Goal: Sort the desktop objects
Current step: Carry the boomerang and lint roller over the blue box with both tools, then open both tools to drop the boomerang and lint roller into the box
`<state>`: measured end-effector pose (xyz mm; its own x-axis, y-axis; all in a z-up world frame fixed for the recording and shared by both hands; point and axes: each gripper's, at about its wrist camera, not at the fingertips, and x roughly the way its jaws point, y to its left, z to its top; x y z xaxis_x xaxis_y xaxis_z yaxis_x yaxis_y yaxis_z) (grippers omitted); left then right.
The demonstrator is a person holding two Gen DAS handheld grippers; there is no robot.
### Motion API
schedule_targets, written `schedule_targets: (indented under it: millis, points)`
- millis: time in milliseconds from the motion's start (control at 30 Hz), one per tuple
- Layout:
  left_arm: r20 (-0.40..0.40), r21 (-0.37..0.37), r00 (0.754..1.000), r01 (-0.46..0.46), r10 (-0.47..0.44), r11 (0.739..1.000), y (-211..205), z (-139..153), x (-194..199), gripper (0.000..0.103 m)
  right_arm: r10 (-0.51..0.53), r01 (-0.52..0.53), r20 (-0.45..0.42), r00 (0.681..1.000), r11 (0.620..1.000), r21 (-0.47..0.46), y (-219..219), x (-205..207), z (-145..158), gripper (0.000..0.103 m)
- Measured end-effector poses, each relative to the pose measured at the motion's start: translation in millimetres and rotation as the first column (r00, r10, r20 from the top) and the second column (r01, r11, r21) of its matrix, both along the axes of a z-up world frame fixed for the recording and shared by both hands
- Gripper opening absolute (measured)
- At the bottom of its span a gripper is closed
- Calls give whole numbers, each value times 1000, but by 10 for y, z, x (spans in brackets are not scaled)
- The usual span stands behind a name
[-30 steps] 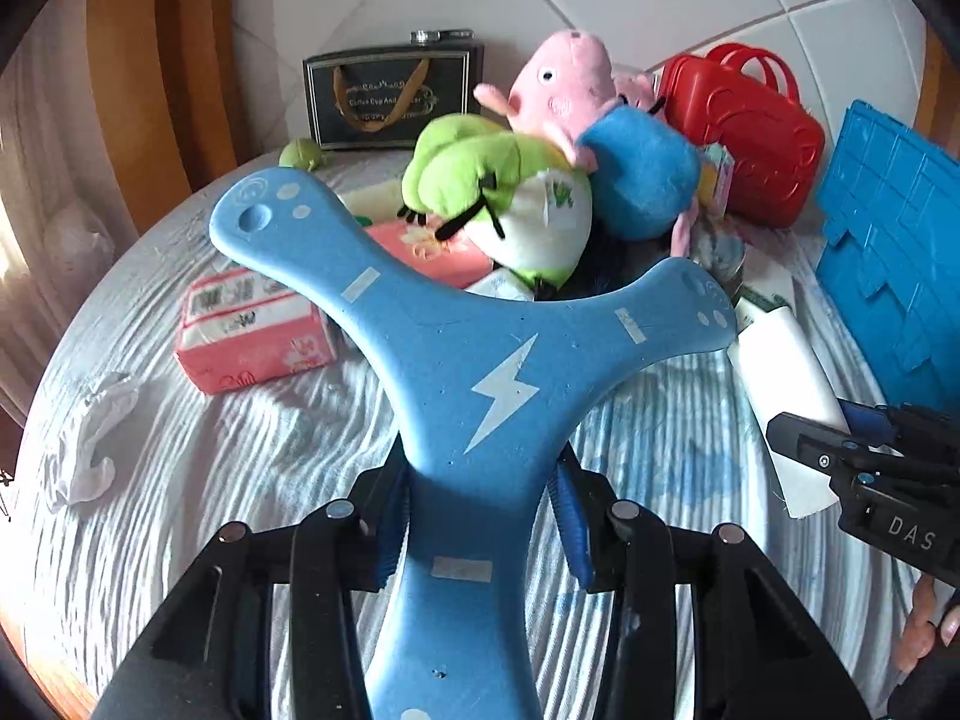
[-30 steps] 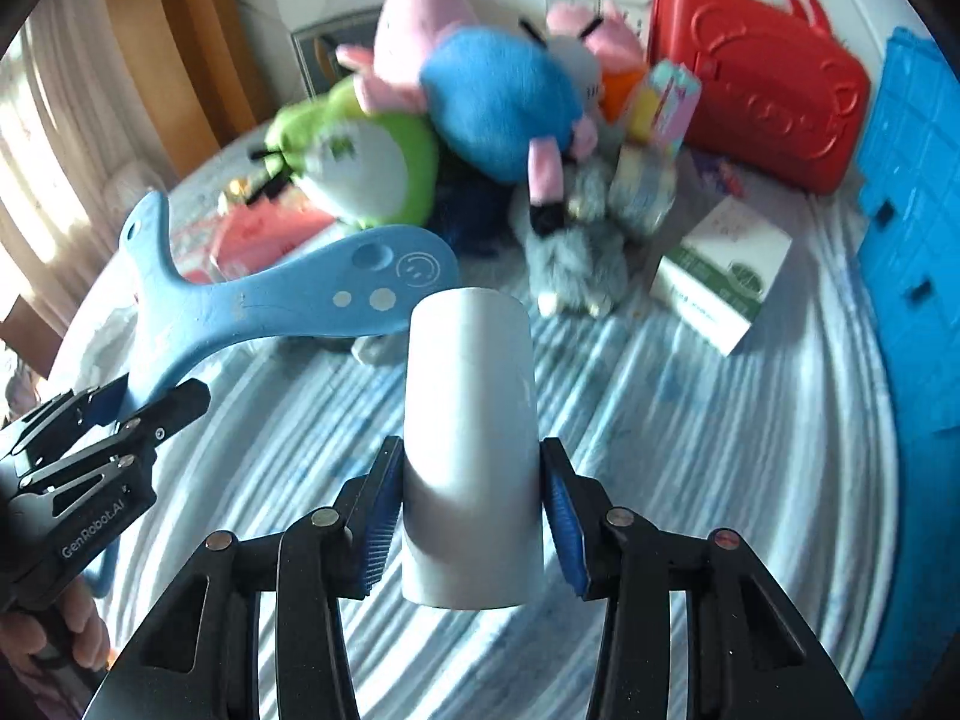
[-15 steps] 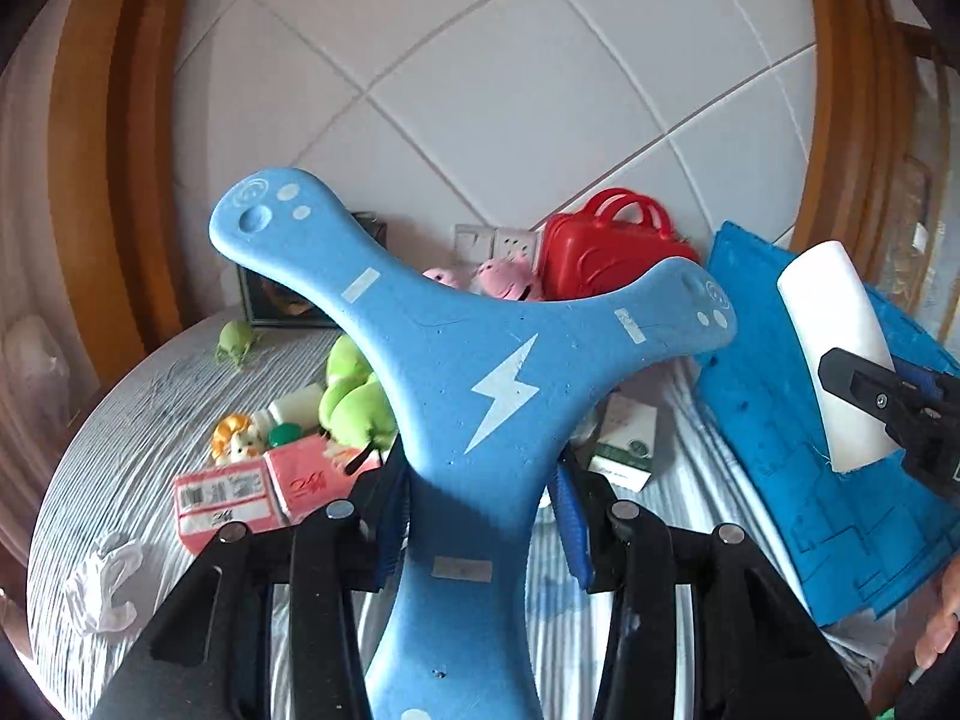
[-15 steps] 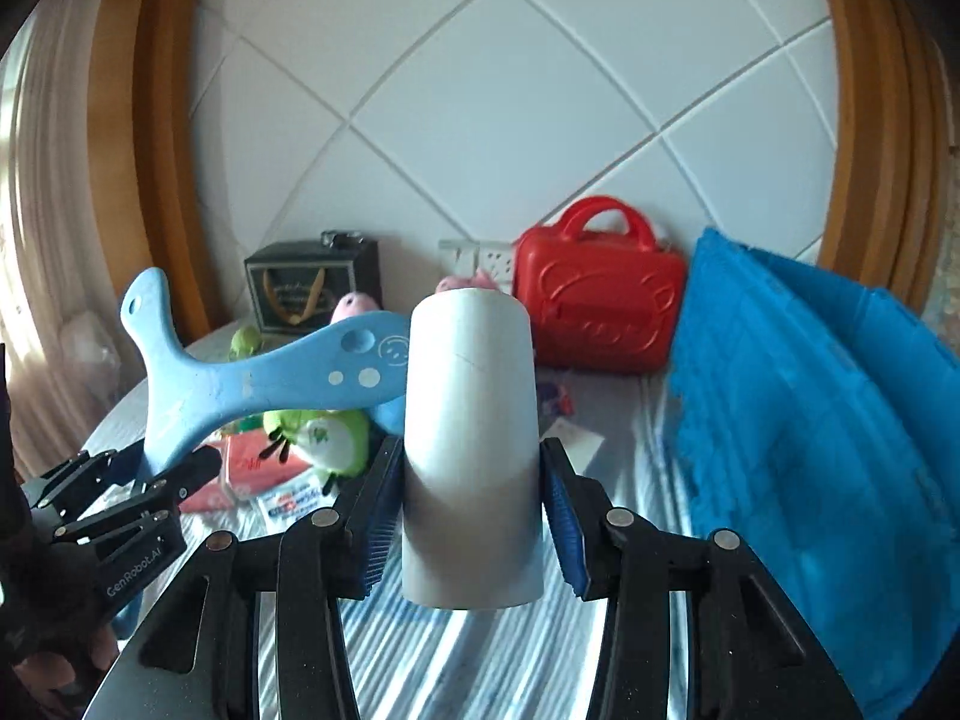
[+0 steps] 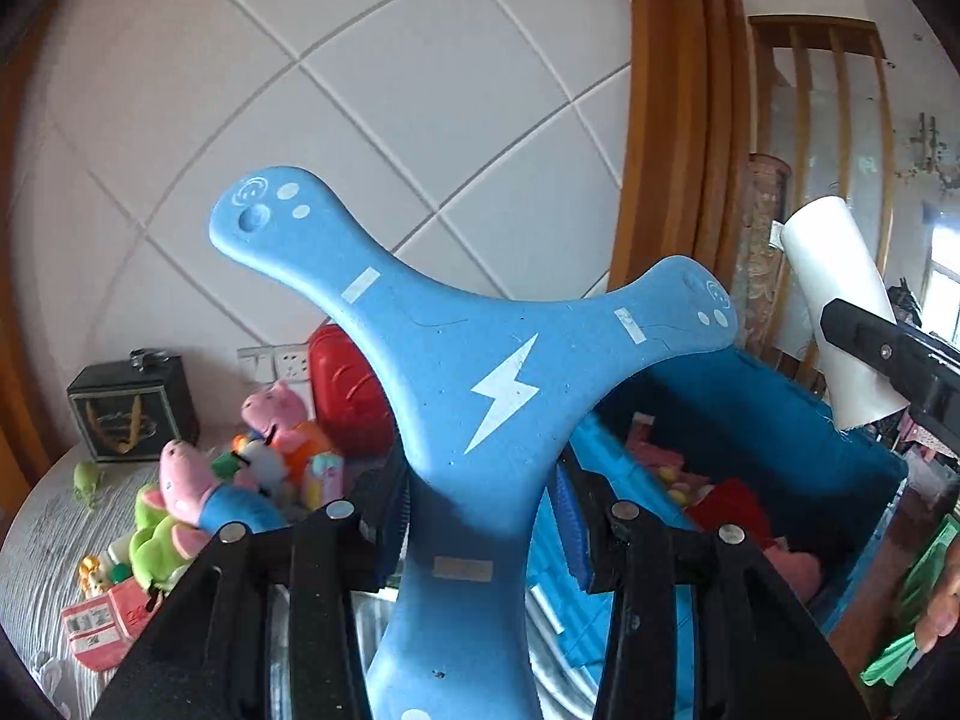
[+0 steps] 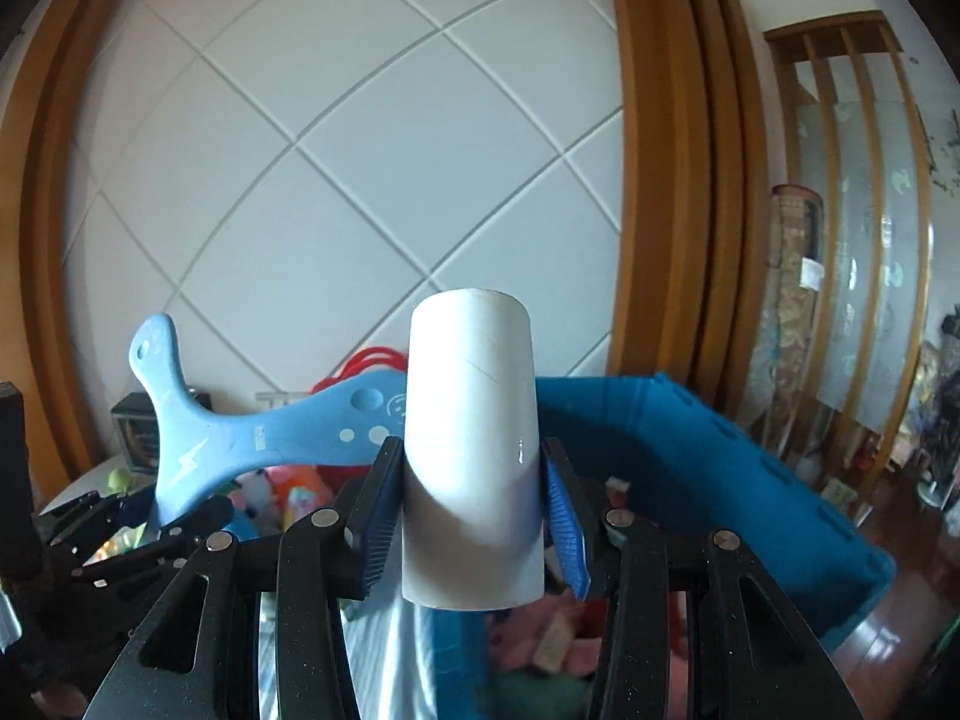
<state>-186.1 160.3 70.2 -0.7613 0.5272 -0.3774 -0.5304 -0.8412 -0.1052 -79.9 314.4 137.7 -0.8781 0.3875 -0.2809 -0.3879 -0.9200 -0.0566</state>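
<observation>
One blue boomerang (image 5: pixel 480 384), one white tube (image 6: pixel 471 450), one blue bin (image 6: pixel 750 480), one red case (image 5: pixel 348 390), two pink pig plushes (image 5: pixel 282 414).

Left gripper (image 5: pixel 480 516): three-armed foam boomerang (image 5: pixel 480 372) stood between the jaws, one arm reaching up left, one right. Behind the jaws, to their left: round table (image 5: pixel 42 534) bearing a heap of plush toys (image 5: pixel 240 480), a tissue pack (image 5: pixel 102 624) nearest, a dark gift bag (image 5: pixel 132 414) and a suitcase (image 5: pixel 345 396) against the wall. Behind and right of the jaws: storage bin (image 5: pixel 750 414) with soft items inside.
Right gripper (image 6: pixel 471 516): white cylinder (image 6: pixel 471 450) upright between the jaws; bin behind and right; boomerang to their left.
</observation>
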Motion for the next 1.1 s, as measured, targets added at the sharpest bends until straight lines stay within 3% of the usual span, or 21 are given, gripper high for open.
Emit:
schedule_targets:
  millis: [100,233,500,767,867,1100]
  points:
    - [13,-14,1000,18,-18,1000,665,174,-65,42,-26,26,-1,1000,999,31,520,17,160,44]
    - [91,-39,995,34,-30,999,1502,330,-274,42,-33,32,17,999,999,27,1245,-51,240,44]
    - [171,-130,985,46,-23,991,2576,227,-545,42,-24,28,114,993,999,-41,2464,-660,-128,44]
    - [171,-253,985,16,29,967,2954,-163,-708,42,-1,30,211,977,991,-131,2945,-1108,-784,44]
    - [151,-265,988,-1,43,964,2961,-203,-701,42,6,34,241,970,986,-163,3001,-1156,-846,44]
    - [143,-258,988,-13,52,966,2905,-220,-717,43,-40,55,216,976,996,-64,2886,-1110,-808,44]
